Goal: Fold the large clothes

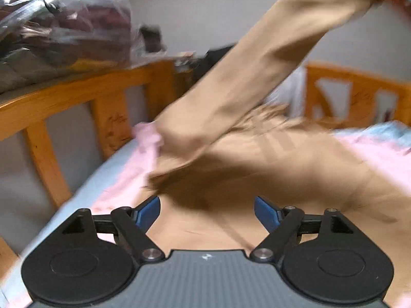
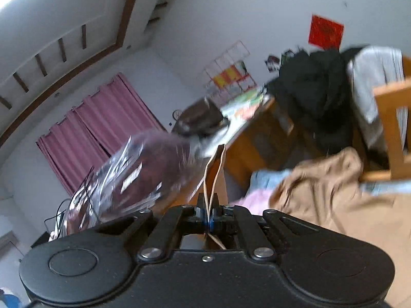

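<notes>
Pink-and-blue bedsheet (image 1: 120, 179) (wooden rails), tan garment (image 1: 257, 159), left claw (image 1: 207, 211) wide apart, right claw (image 2: 210, 217) pinching its edge

The tan garment (image 1: 269, 159) is a large piece of plain, matte, light-brown cloth, lying mostly spread and rumpled over the pink and pale blue bedding of the bed (image 1: 77, 195). One long part of it, a sleeve or leg, rises taut in a diagonal band from the heap toward the upper right of the left wrist view, where its end is blurred. In the right wrist view the garment (image 2: 328, 179) bunches in soft folds on the bed beside the wooden frame, and a narrow folded edge of the same tan cloth stands upright, pinched between the closed fingers of the right tool (image 2: 210, 214).
</notes>
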Action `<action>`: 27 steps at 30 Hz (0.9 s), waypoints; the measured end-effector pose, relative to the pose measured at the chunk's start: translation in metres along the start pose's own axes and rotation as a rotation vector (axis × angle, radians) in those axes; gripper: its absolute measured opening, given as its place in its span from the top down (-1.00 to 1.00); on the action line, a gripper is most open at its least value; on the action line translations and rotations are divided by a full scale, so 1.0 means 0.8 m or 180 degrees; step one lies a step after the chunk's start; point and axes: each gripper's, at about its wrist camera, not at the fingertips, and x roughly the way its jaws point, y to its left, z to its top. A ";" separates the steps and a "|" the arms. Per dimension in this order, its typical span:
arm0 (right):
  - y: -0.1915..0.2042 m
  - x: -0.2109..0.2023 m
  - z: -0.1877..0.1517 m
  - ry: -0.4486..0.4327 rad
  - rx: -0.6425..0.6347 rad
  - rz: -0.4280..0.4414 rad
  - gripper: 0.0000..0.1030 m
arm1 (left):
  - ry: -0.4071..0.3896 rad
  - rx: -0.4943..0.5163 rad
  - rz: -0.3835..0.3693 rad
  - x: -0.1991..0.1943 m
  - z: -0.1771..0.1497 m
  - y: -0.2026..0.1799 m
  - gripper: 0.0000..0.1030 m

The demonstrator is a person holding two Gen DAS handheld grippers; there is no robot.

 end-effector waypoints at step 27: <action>-0.313 -0.002 -0.210 0.0870 -0.0220 -0.1638 0.52 | 0.0379 0.0154 -0.0342 0.094 0.027 0.056 -0.54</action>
